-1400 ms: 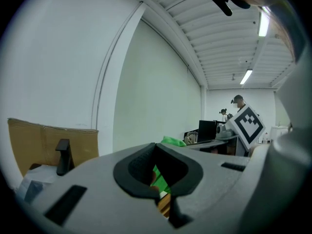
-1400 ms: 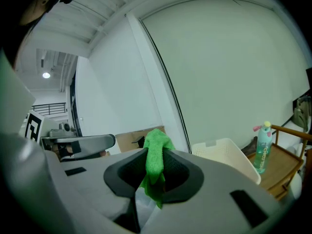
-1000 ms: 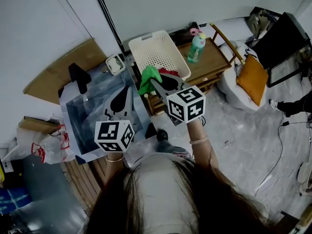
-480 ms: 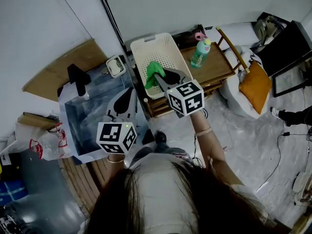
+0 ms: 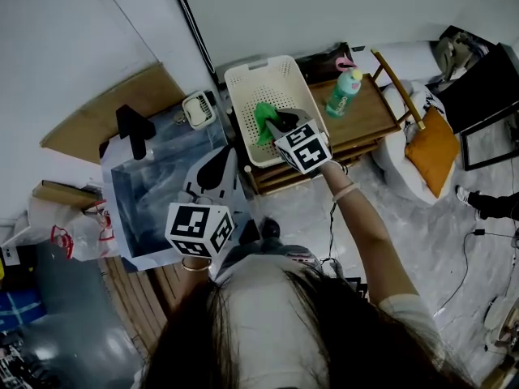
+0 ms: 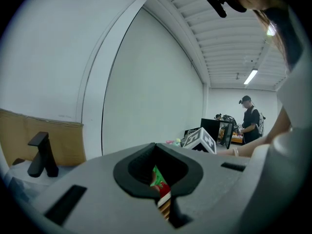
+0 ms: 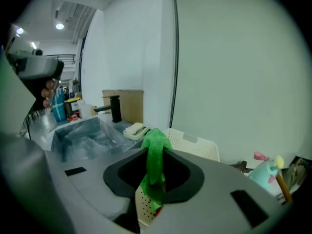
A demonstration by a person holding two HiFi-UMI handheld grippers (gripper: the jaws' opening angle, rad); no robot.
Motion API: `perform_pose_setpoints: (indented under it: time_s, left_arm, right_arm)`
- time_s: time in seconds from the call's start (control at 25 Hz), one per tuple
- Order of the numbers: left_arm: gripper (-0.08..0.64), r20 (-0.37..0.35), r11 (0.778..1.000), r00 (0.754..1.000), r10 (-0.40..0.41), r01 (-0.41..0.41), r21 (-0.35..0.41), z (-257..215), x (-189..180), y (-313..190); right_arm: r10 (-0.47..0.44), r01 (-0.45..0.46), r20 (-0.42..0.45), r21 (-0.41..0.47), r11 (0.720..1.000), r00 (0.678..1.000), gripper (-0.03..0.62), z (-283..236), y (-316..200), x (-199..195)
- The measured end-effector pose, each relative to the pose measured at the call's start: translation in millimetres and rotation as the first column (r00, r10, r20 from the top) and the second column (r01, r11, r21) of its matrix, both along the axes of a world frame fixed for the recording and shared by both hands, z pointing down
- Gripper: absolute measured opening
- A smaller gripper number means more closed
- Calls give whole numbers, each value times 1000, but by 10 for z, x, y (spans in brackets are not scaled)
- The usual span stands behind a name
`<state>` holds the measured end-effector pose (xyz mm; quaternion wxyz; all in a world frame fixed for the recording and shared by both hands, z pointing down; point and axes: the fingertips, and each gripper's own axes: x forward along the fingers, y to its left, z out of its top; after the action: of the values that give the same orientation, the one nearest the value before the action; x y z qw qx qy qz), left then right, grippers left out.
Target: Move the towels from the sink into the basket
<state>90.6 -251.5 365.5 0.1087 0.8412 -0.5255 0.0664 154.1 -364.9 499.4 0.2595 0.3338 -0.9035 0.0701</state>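
We hold the green cloth towel [image 5: 263,123] in the right hand-held gripper [image 5: 274,126], whose jaws stand narrow and are pinched on a fold. The rest of the cloth hangs below them over the inside of the white perforated plastic basket [image 5: 243,83] on the low wooden bench [image 5: 369,116]. We cannot tell whether the hanging end touches the basket floor yet.

To do the drop well, we judge that the towel's loose end should sit well below the rim before we let go. That way none of it drapes over the near wall. We then open the jaws fully and lift straight up, because soft cloth tends to cling to the pads and ride back out. The basket looks light, so we avoid knocking its rim or the mint-green plastic bottle [image 5: 346,92] just beside it.

The left hand-held gripper [image 5: 217,167] hangs by the grey rectangular sink [image 5: 122,189], its jaws together with nothing in them. We cannot make out whether more towels lie in the sink.
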Motion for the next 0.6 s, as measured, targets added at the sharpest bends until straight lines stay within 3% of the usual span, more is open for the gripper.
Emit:
perform_pose_setpoints:
  time_s: [0.24,0.44,0.6]
  left_arm:
    - [3,2,1000,1000,-4,4,-2,10,24,-77]
    - [3,6,1000,1000,-3,3,-5,35,56,-129]
    - [3,-4,1000,1000,-7,7,-4,26,49,-174]
  right_arm:
    - [-62,56,-141,-47,997,988,95,470,-191,-37]
    - [-108,85,-269,-93,992,957,98,854,-330,5]
    - [-144,106,-316,-134,985,938,106,1086,-365,9]
